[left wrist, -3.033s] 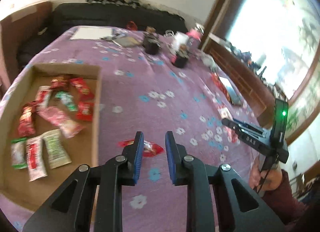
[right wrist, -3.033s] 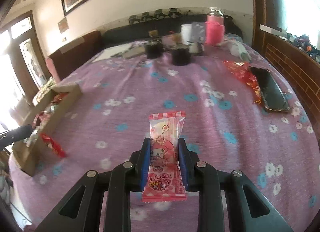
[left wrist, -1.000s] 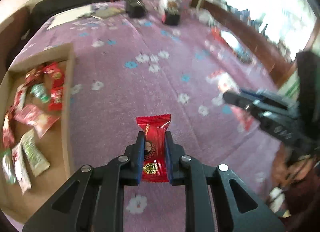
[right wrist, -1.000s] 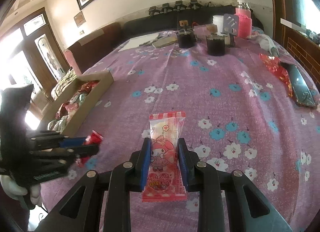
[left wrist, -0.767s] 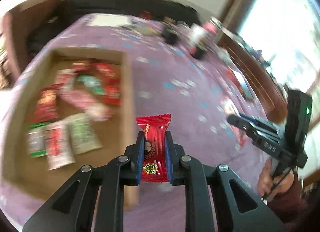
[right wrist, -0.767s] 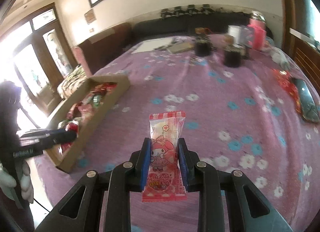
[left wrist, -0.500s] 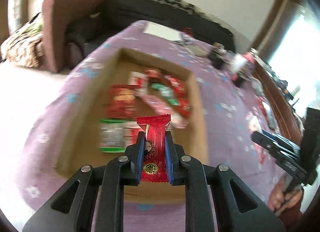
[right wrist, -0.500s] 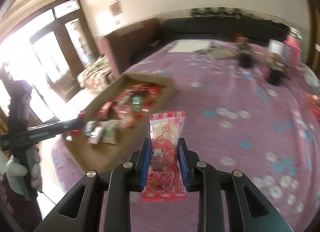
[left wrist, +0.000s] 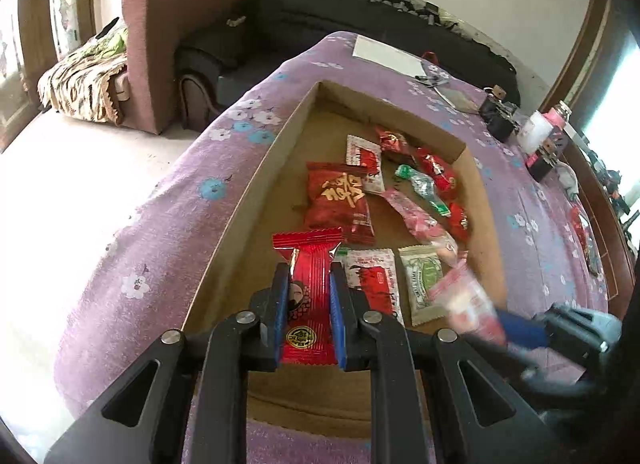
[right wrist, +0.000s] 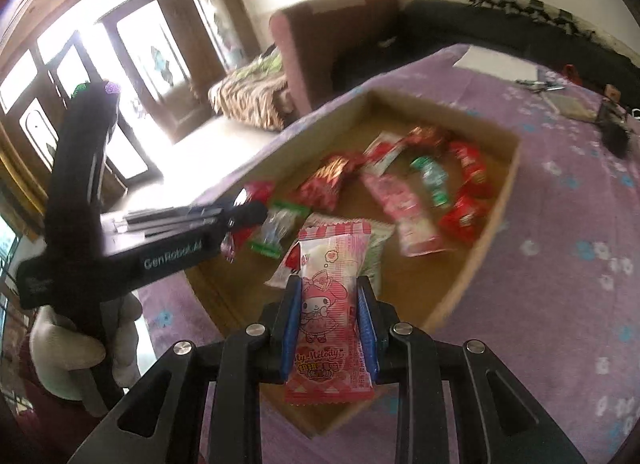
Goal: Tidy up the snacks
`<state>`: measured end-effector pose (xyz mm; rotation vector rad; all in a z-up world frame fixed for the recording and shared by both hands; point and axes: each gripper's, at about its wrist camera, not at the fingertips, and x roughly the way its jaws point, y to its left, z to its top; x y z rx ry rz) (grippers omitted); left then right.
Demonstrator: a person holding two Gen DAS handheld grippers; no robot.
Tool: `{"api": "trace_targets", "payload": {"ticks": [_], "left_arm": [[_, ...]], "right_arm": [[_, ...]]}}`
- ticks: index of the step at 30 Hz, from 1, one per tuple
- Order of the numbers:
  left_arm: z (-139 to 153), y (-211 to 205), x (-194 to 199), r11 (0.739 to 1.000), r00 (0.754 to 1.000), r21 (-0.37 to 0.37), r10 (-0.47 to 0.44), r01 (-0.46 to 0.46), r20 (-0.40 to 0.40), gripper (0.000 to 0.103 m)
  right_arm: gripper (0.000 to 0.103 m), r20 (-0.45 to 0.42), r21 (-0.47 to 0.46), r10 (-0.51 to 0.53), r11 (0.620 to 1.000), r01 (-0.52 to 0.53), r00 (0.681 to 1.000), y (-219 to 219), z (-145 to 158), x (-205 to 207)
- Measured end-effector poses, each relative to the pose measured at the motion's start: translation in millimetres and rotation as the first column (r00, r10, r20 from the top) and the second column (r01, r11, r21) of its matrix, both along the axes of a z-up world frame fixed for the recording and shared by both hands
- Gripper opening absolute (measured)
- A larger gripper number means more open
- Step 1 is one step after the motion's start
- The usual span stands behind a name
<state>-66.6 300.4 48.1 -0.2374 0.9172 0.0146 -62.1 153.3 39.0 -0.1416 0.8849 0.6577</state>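
A shallow cardboard box (left wrist: 256,183) (right wrist: 496,215) lies on the purple flowered tablecloth and holds several snack packets. My left gripper (left wrist: 306,288) is shut on a red candy packet (left wrist: 310,296) and hangs over the box's near end. My right gripper (right wrist: 328,304) is shut on a pink My Melody packet (right wrist: 330,316), above the box's near corner. In the right wrist view the left gripper (right wrist: 250,207) reaches over the box from the left with a gloved hand (right wrist: 68,340) on its handle. In the left wrist view the right gripper (left wrist: 500,328) and its pink packet (left wrist: 468,300) show blurred at the lower right.
In the box lie a large red bag (left wrist: 338,199), a green-and-white packet (left wrist: 426,280), a long pink packet (left wrist: 420,219) and small red ones. Black jars (left wrist: 498,119) and a pink container (left wrist: 554,123) stand at the table's far end. A brown armchair (left wrist: 160,47) stands left of the table.
Both grippers have swung left from the open tablecloth to over the box, each still holding its packet. The right gripper has come close beside the left one.
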Motion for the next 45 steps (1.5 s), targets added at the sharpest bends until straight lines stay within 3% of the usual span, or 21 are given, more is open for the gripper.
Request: {"api": "trace_targets", "payload": {"ticks": [4, 6, 10, 11, 18, 31, 45], "left_arm": [[0, 1, -2, 1.0, 1.0, -0.012, 0.019, -0.019, 0.001, 0.018], [2, 1, -3, 1.0, 1.0, -0.005, 0.026, -0.026, 0.004, 0.024], [12, -5, -10, 0.998, 0.998, 0.039, 0.051, -0.052, 0.037, 0.057], [15, -6, -13, 0.997, 0.997, 0.052, 0.059, -0.062, 0.053, 0.059], [27, -20, -21, 0.988, 0.994, 0.133, 0.062, -0.074, 0.095, 0.059], [35, -40, -32, 0.947, 0.984, 0.283, 0.118, -0.151, 0.133, 0.059], [34, -65, -39, 0.941, 0.988, 0.311, 0.099, -0.132, 0.118, 0.06]], "right_arm": [[0.03, 0.036, -0.045, -0.005, 0.999, 0.006, 0.999, 10, -7, 0], [0.03, 0.048, -0.048, -0.003, 0.999, 0.005, 0.999, 11, -7, -1], [0.04, 0.087, -0.027, -0.004, 1.0, 0.007, 0.996, 6, 1, -6], [0.046, 0.101, -0.021, -0.005, 1.0, 0.007, 0.995, 4, 4, -8], [0.055, 0.173, 0.008, -0.038, 0.999, 0.037, 0.984, -13, 24, -21], [0.062, 0.153, 0.051, -0.154, 0.988, 0.148, 0.976, -56, 18, -26], [0.066, 0.148, 0.061, -0.232, 0.973, 0.225, 0.962, -92, 11, -34]]}}
